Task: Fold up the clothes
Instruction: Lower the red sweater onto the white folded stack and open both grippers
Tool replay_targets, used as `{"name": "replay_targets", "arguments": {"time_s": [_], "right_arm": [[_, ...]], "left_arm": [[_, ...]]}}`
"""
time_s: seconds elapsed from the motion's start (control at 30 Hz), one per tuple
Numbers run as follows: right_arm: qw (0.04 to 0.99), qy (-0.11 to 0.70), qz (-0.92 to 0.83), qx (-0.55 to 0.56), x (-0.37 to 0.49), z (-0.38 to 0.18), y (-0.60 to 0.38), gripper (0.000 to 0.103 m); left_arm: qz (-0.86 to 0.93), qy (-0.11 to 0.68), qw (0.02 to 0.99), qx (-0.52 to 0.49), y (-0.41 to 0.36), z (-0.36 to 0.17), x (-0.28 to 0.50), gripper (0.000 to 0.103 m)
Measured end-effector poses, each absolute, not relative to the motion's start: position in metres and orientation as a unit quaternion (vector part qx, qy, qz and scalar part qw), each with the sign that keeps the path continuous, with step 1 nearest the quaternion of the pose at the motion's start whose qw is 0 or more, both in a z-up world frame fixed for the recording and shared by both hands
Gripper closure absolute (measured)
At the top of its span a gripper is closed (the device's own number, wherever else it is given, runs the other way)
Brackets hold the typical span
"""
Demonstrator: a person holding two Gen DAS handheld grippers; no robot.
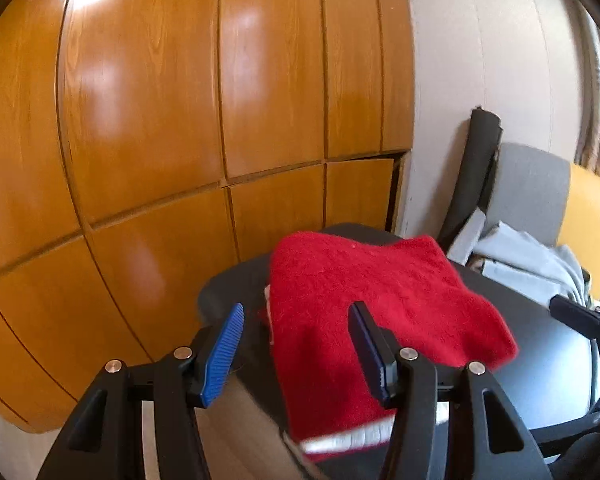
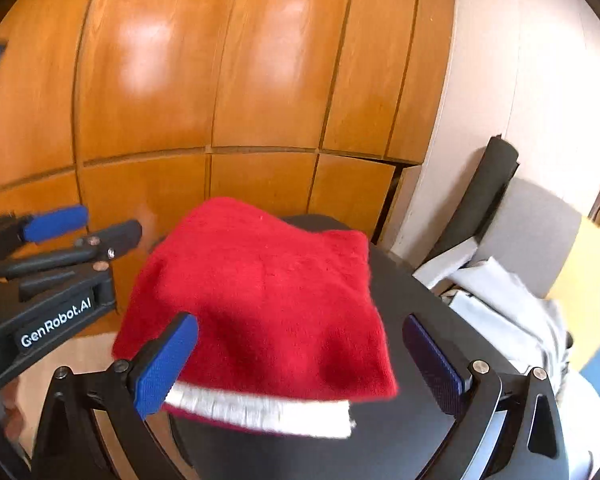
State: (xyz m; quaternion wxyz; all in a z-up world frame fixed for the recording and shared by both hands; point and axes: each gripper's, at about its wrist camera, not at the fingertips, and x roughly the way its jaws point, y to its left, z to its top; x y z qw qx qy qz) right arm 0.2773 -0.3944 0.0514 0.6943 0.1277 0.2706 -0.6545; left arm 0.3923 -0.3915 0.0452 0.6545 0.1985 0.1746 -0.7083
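Observation:
A red knit garment (image 1: 380,300) (image 2: 268,292) with a white striped hem (image 2: 260,410) lies folded in a rough square on a small black table (image 1: 540,352) (image 2: 404,440). My left gripper (image 1: 298,340) is open above the garment's left edge, blue pads wide apart, nothing between them. My right gripper (image 2: 300,360) is open too, hovering over the garment's near hem with empty jaws. The left gripper (image 2: 60,240) shows at the left of the right wrist view. The tip of the right gripper (image 1: 580,320) shows at the right edge of the left wrist view.
Orange wooden cabinet doors (image 1: 180,120) fill the background. To the right stands a grey chair (image 1: 532,192) holding light grey clothes (image 1: 520,260) (image 2: 500,292), with a black rolled mat (image 1: 476,168) leaning on the pale wall. Light floor (image 2: 80,360) lies below left.

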Motion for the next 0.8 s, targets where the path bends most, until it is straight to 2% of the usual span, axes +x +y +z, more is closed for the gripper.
{"name": "replay_targets", "arguments": {"time_s": [0.3, 0.8], "right_arm": [[0.707, 0.273, -0.636, 0.142, 0.287, 0.047, -0.358, 0.000], [0.710, 0.262, -0.629, 0.179, 0.274, 0.033, -0.337, 0.000]], "left_arm": [[-0.695, 0.233, 0.658, 0.170, -0.359, 0.054, 0.413, 0.049], [-0.688, 0.214, 0.667, 0.191, -0.352, 0.046, 0.403, 0.050]]}}
